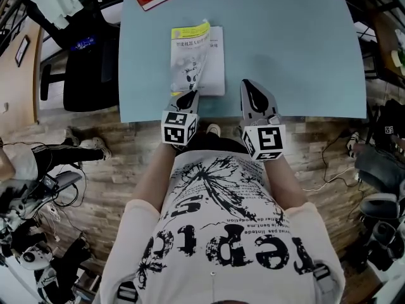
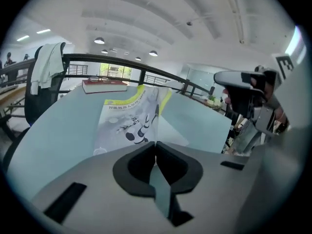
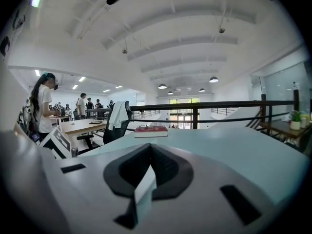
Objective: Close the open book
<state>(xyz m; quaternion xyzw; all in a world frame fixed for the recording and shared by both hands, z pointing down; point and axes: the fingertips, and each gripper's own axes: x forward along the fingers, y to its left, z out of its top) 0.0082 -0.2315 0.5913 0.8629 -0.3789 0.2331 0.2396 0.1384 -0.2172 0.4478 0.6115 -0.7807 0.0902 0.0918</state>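
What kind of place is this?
Probably an open-plan office, perhaps a mezzanine: a black railing runs behind the pale blue table, with an office chair and wooden desks nearby.

The book (image 1: 197, 59) is seen lying on the light-blue counter (image 1: 297, 56), close to its near edge and left of centre. A white cover with a yellow top band and a robot picture is shown, apparently slightly raised, with white pages exposed along its right side.
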